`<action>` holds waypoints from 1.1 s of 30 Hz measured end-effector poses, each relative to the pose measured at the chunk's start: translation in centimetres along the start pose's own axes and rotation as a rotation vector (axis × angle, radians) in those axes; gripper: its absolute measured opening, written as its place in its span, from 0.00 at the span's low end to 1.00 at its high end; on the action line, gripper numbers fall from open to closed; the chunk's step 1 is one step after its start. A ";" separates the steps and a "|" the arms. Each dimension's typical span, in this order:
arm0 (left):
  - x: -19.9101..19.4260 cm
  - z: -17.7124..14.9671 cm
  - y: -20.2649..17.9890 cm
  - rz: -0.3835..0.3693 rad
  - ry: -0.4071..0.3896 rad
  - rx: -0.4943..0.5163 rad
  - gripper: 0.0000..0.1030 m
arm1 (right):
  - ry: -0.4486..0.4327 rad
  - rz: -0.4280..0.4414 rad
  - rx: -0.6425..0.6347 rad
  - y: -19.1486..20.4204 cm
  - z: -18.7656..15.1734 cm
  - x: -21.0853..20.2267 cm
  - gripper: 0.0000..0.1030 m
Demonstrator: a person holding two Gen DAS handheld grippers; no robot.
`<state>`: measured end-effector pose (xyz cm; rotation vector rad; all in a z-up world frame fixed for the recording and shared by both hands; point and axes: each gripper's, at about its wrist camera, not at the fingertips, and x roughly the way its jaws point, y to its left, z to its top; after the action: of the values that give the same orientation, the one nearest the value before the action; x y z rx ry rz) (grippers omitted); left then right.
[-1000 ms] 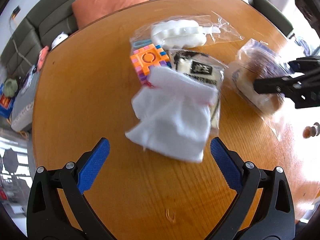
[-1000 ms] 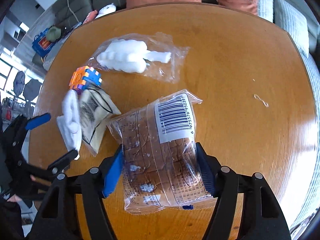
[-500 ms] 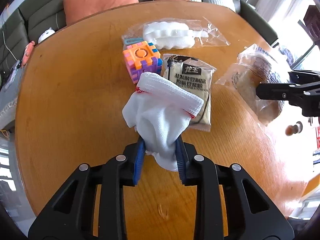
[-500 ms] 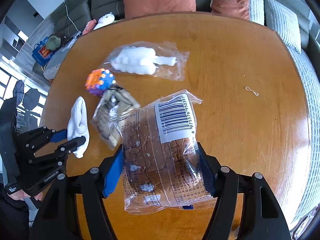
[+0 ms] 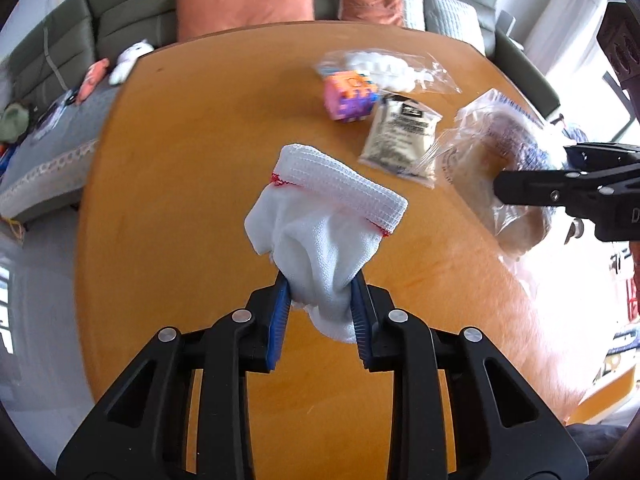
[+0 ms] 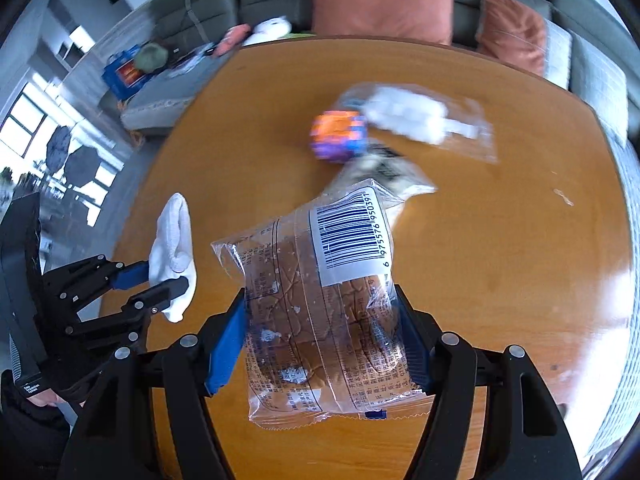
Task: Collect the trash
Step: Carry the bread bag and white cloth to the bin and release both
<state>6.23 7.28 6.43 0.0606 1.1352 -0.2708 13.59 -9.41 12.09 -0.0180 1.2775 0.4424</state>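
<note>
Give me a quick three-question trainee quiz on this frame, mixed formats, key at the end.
1. True or false: the left gripper is clamped on the white cloth.
2. What does the right gripper hold? A) the colourful block cube B) the clear bread bag with a barcode C) the tan sachet
3. Fill in: the bagged white item lies on the wooden ____.

Key: 1 true. 2 B. 3 table.
</note>
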 end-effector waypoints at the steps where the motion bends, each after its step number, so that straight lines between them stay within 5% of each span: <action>1: -0.5 -0.6 0.7 0.006 -0.003 -0.009 0.27 | 0.002 0.009 -0.016 1.1 0.0 0.2 0.67; 18: -6.7 -11.8 15.2 0.156 -0.028 -0.319 0.27 | 0.086 0.144 -0.346 23.1 0.1 5.1 0.67; 33: -10.9 -21.9 24.1 0.248 -0.027 -0.568 0.27 | 0.145 0.222 -0.549 37.1 -1.2 8.5 0.67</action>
<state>-11.63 36.60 4.84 -0.3026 1.1300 0.2750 2.08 26.91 12.40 -0.3796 1.2707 0.9881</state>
